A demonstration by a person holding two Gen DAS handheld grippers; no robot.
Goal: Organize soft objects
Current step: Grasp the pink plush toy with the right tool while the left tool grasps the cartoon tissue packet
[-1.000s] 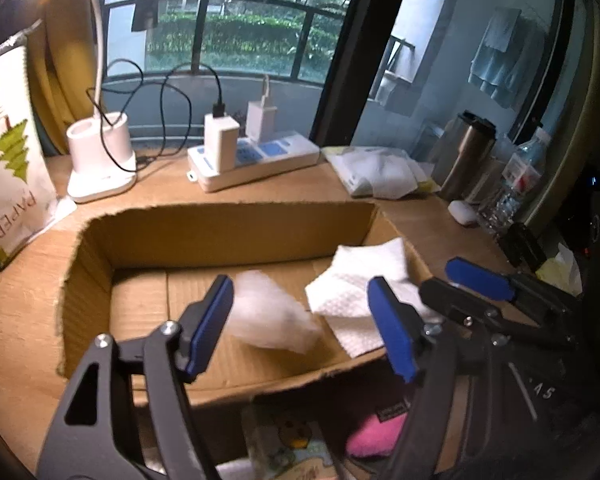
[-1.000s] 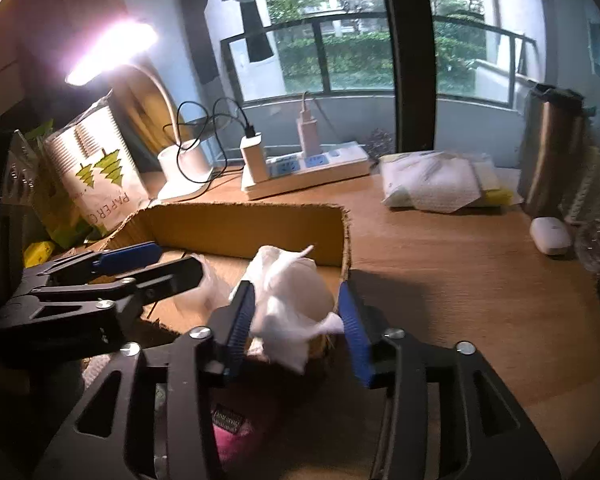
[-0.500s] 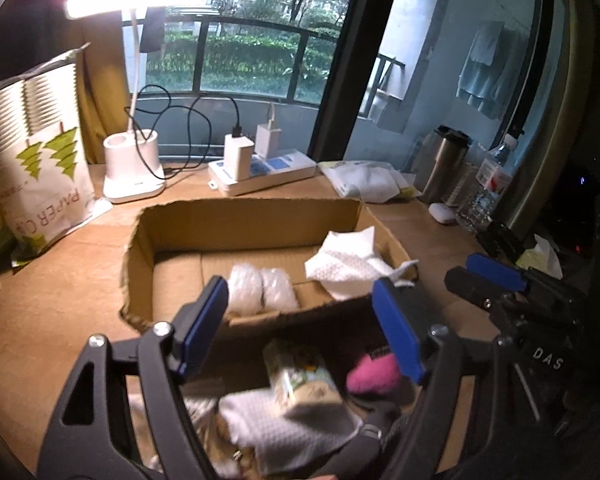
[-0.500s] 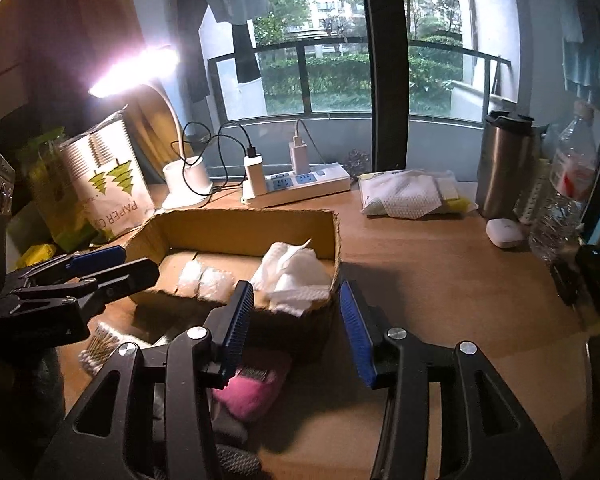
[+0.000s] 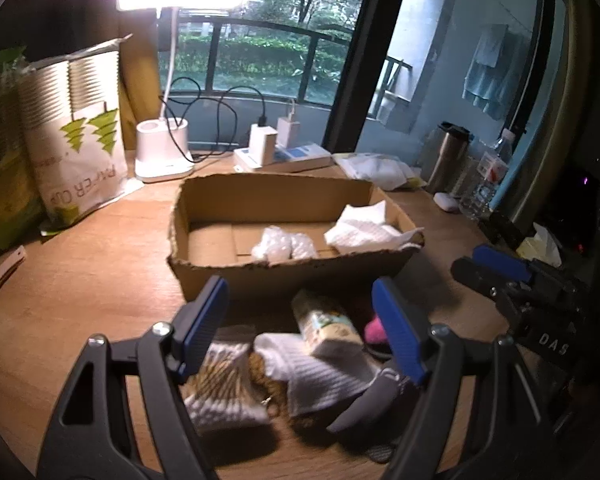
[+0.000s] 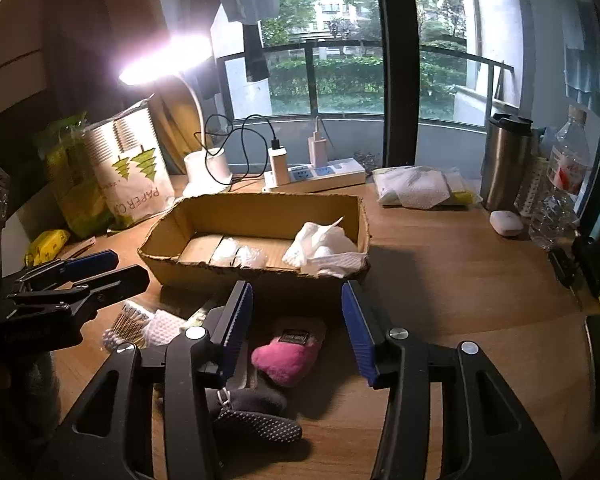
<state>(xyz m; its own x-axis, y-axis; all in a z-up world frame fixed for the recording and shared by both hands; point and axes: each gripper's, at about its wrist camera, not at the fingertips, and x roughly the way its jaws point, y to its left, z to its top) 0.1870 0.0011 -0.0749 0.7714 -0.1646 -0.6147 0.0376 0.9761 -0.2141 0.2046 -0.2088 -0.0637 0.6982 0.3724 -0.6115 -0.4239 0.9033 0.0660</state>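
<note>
Pink pouch (image 6: 290,350) below right gripper (image 6: 298,328)

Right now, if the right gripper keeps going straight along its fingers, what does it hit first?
Most likely the pink pouch on the desk, lying between and just ahead of the open right gripper. The near wall of the cardboard box stands behind it. Depth is hard to judge through the fisheye.

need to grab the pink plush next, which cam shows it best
The right wrist view: the pink plush lies whole on the table between the open right tool fingers. The left wrist view shows only a pink sliver behind a blue pad.
</note>
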